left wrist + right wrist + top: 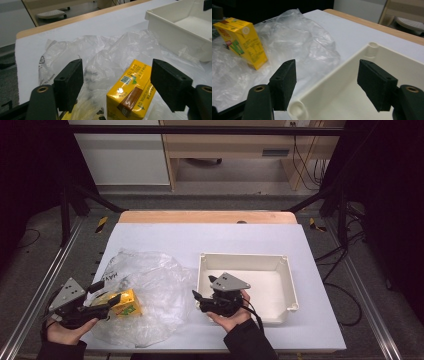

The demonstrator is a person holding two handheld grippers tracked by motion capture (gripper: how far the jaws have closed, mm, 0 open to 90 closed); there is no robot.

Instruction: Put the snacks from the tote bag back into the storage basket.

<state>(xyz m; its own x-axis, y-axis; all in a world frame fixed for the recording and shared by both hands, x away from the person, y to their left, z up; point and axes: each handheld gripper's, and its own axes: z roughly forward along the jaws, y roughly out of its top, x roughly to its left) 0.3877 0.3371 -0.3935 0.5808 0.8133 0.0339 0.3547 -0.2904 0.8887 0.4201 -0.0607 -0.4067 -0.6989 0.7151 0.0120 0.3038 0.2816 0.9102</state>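
A yellow drink carton stands on a crumpled clear plastic bag at the table's front left. My left gripper is open, one jaw on each side of the carton's near end, neither pressing it. My right gripper is open and empty. It hovers over the front left corner of the white tray, pointing left toward the bag.
The tray has nothing in it and sits right of centre on the white table top. A wooden edge runs along the far side. Dark frame rails flank the table.
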